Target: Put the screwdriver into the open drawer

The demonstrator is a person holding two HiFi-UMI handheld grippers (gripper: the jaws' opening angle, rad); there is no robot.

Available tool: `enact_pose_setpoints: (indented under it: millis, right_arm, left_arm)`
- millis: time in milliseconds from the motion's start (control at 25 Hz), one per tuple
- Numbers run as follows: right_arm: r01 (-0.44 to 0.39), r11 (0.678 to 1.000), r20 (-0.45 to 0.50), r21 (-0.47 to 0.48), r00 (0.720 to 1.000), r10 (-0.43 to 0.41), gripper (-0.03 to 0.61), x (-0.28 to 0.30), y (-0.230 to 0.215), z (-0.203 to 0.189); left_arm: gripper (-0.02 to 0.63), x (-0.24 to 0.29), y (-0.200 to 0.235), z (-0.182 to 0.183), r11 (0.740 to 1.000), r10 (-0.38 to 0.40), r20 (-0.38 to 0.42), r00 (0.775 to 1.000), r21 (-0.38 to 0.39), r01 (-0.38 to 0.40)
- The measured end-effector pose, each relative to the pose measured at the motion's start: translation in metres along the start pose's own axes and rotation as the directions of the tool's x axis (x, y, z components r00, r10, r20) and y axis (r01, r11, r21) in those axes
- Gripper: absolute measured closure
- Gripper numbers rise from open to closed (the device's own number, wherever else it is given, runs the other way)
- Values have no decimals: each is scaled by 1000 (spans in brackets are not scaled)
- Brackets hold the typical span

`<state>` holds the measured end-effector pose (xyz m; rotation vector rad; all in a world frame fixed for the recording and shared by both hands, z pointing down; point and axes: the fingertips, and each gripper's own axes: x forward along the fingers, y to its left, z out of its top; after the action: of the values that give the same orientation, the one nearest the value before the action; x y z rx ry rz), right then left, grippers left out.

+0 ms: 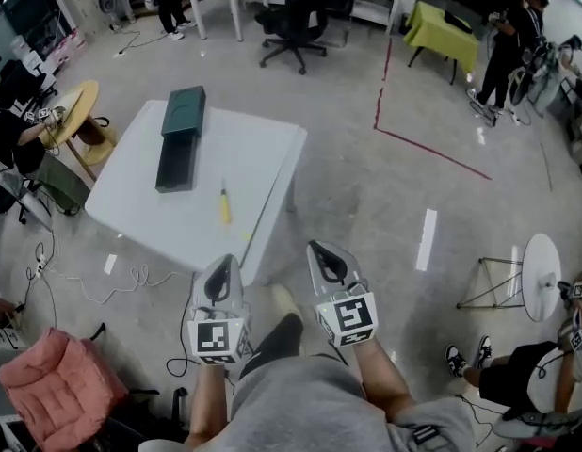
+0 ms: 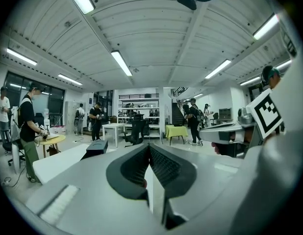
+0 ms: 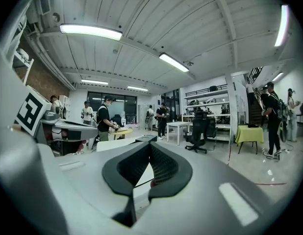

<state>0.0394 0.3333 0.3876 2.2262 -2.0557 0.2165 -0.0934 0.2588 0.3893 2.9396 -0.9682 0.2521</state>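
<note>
A yellow-handled screwdriver (image 1: 224,205) lies on the white table (image 1: 121,205), near its right front edge. Left of it stands a dark green drawer unit (image 1: 185,111), its open drawer (image 1: 176,163) pulled out toward me. My left gripper (image 1: 225,263) hovers just short of the table's near corner, jaws shut and empty. To its right, off the table and over the floor, my right gripper (image 1: 318,248) is likewise shut with nothing in it. In the left gripper view the drawer unit (image 2: 96,147) shows beyond the shut fingertips. The right gripper view shows the table (image 3: 114,145) ahead.
People stand around the room. A round yellow table (image 1: 74,111) is left of the white table and a pink seat (image 1: 56,384) sits at the lower left. An office chair (image 1: 293,17), a green-covered table (image 1: 442,31) and a small round white stand (image 1: 541,276) are farther off. Cables lie on the floor (image 1: 103,290).
</note>
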Motion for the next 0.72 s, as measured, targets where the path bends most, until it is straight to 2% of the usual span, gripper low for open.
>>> enact_pose_setpoints:
  millis: [280, 720]
  right_arm:
    - [-23, 1000, -35, 2, 999, 23, 575, 56, -19, 2]
    - [-146, 989, -80, -26, 986, 143, 575, 156, -11, 6]
  left_arm:
    - [603, 48, 25, -4, 1000, 11, -30, 999, -27, -12]
    - [603, 101, 84, -16, 993, 90, -78, 993, -70, -96]
